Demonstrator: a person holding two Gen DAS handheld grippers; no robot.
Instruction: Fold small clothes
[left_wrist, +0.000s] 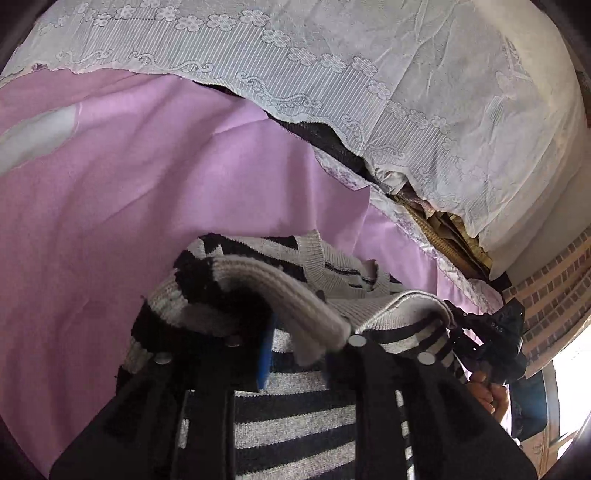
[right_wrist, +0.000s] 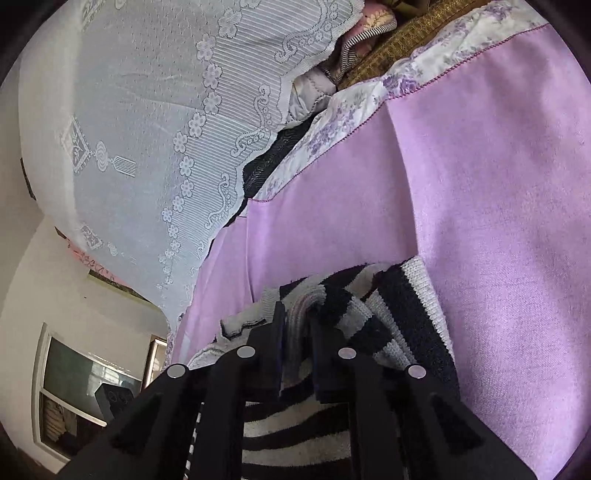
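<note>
A black and grey striped knit sweater (left_wrist: 288, 424) lies bunched on the lilac sheet (left_wrist: 147, 192). In the left wrist view my left gripper (left_wrist: 304, 341) stands open over it. A grey ribbed edge (left_wrist: 295, 302) of the sweater lies loosely across the gap between the fingers. In the right wrist view the sweater (right_wrist: 406, 314) is folded over itself. My right gripper (right_wrist: 297, 319) is open a little, with a ribbed fold between its fingers (right_wrist: 277, 332). The other gripper (left_wrist: 495, 343) and a hand (left_wrist: 487, 391) show at the sweater's right side.
The lilac sheet (right_wrist: 480, 184) spreads wide around the sweater. A white lace cloth (left_wrist: 369, 74) covers a pile behind it, also seen as lace cloth (right_wrist: 147, 110). A brick wall (left_wrist: 554, 288) is at the right. A window (right_wrist: 85, 376) sits low in the right wrist view.
</note>
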